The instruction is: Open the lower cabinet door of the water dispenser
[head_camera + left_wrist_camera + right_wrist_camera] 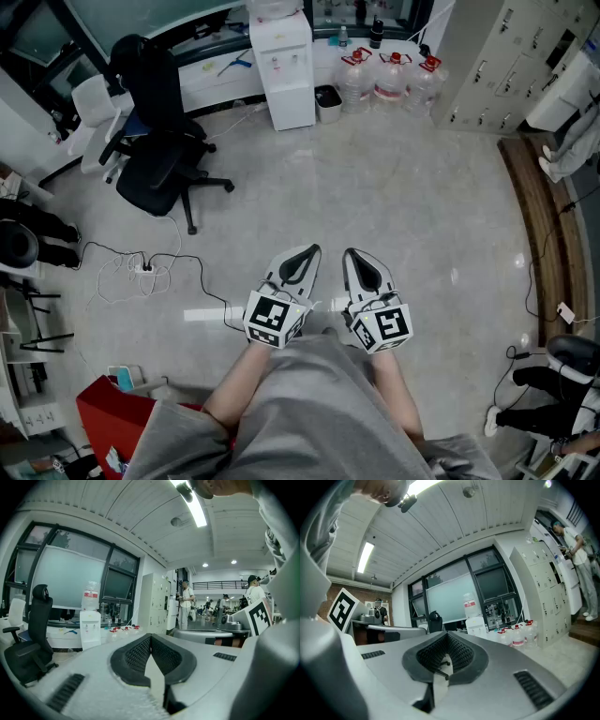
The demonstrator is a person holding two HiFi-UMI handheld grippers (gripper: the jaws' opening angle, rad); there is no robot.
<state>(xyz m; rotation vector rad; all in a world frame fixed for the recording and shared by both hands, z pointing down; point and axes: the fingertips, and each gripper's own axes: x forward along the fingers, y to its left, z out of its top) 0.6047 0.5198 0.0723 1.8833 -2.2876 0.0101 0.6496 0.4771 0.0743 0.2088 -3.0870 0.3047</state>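
Grey floor (422, 216) stretching ahead, left gripper (307, 251) and right gripper (352, 255) hovering side by side, jaws closed on nothing, water dispenser (284, 70) standing well apart, chair (159, 141) and bottles (392, 80) flanking it

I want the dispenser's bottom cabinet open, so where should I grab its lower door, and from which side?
Take the lower door of the dispenser by a vertical edge, coming straight at its front, which faces this way. From here no handle or hinge side can be made out, so pick the free edge once closer.
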